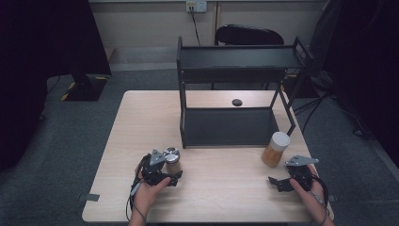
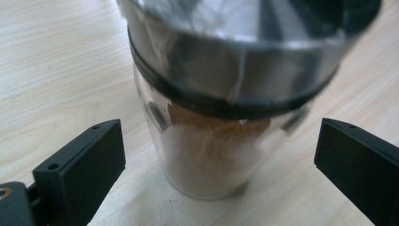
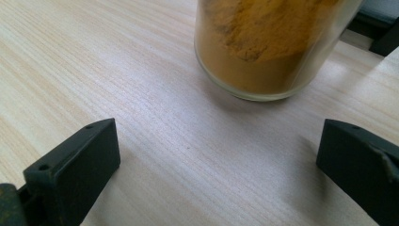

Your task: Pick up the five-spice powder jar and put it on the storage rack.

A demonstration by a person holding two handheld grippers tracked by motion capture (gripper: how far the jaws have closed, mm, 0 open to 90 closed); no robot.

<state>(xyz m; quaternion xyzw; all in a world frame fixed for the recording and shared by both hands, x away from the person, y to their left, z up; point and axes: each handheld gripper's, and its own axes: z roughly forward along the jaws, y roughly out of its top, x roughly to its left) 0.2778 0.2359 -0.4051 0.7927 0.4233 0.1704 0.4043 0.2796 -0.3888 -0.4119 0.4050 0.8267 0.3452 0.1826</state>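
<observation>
Seen from the high view: pale wood counter (image 1: pixel 221 188), black two-tier metal shelf rack (image 1: pixel 235 94) standing at its far half, small dark round thing (image 1: pixel 237 102) on the wood behind the rack's lower shelf — too small to name. Left hand-held gripper (image 1: pixel 175 175) low on the left, just beside a small glass spice jar with a shiny metal lid (image 1: pixel 172 159). Right hand-held gripper (image 1: pixel 276 183) low on the right, near a taller jar of orange-brown powder with a white lid (image 1: pixel 275 149), which stands just off the rack's front right leg.

Left gripper view up close: spice jar (image 2: pixel 211 155) sitting upright on the wood between the two black jaws, gaps on both sides, pads not touching the glass — spread wide. Also visible here and not from above: black ring under the metal cap, light reflections on the glass, reddish-tan powder filling the tapered lower part.

Right gripper view: jaws wide apart too, bare wood grain between them, nothing gripped. Bottom of the powder jar (image 3: pixel 268 52) ahead and a bit off to the right, well clear of the jaws, thick clear glass base, clumpy mustard-coloured powder inside. Lid out of frame there, white only from the high view.
</observation>
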